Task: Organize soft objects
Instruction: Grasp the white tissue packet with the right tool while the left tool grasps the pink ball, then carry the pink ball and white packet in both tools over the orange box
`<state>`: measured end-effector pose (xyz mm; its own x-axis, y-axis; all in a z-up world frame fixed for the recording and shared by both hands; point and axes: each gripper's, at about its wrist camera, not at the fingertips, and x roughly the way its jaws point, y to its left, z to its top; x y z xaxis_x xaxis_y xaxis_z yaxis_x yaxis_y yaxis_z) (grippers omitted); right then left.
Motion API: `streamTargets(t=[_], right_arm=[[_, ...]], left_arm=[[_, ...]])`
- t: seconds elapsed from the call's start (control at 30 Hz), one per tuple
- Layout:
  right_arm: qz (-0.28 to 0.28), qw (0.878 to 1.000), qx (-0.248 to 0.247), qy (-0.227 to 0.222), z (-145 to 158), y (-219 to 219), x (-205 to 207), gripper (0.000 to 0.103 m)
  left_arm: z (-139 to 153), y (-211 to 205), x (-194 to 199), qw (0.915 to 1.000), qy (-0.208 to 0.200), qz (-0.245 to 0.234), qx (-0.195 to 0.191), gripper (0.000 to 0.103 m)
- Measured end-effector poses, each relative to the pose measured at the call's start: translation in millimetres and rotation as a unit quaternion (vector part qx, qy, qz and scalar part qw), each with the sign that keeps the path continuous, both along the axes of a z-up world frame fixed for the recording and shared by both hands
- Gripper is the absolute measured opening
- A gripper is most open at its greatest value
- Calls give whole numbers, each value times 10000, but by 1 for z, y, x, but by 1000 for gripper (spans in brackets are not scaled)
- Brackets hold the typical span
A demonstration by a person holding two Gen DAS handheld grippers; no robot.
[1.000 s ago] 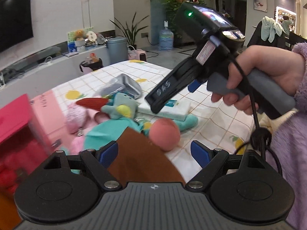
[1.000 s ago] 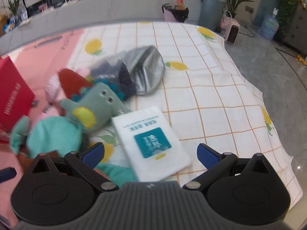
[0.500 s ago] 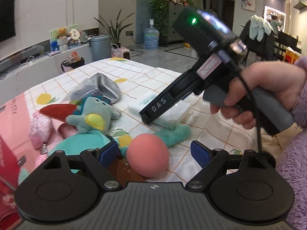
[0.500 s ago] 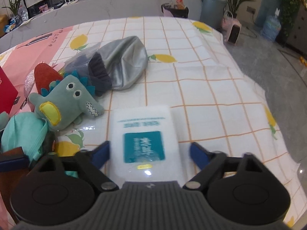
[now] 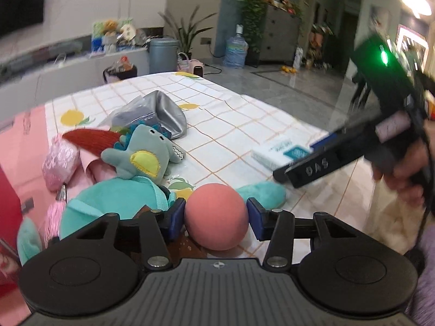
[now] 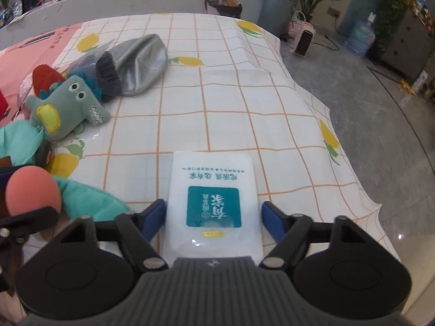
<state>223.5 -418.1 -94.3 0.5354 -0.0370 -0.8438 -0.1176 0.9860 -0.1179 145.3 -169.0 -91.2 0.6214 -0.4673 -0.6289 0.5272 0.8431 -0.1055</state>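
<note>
A pink ball (image 5: 216, 217) sits between my left gripper's (image 5: 216, 214) blue pads. The jaws are closing and both pads touch its sides. The ball rests against a teal plush (image 5: 108, 198). A white tissue pack (image 6: 213, 190) with a teal label lies flat on the table between the right gripper's (image 6: 213, 214) jaws. These jaws are opening. The left pad is at the pack's edge and a thin gap shows at the right pad. A grey-green crocodile plush (image 6: 68, 103) lies to the left, beside a silver pouch (image 6: 138, 62) and a red plush piece (image 5: 89, 138).
The table's checked lemon cloth (image 6: 244, 95) drops off at the right edge. A shiny pink pompom (image 5: 59, 160) lies on a pink sheet, and a red box (image 5: 8, 203) stands at far left. A person's hand (image 5: 402, 174) holds the right gripper's handle.
The left jaws came in from wide apart to the ball's sides. The right gripper moved forward over the tissue pack, which now lies between its jaws.
</note>
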Motion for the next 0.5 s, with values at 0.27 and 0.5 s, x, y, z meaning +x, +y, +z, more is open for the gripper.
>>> streamTargets(t=[0.27,0.5], right_arm=[[89,9997,222,-14,-3,1,1,79],[115,9997,214,-101,1,1,-2,65]], left_arm=[[18,36,18,9848,864,590,-1385,55],[27,51,27,9779,871,983,-1629,55]])
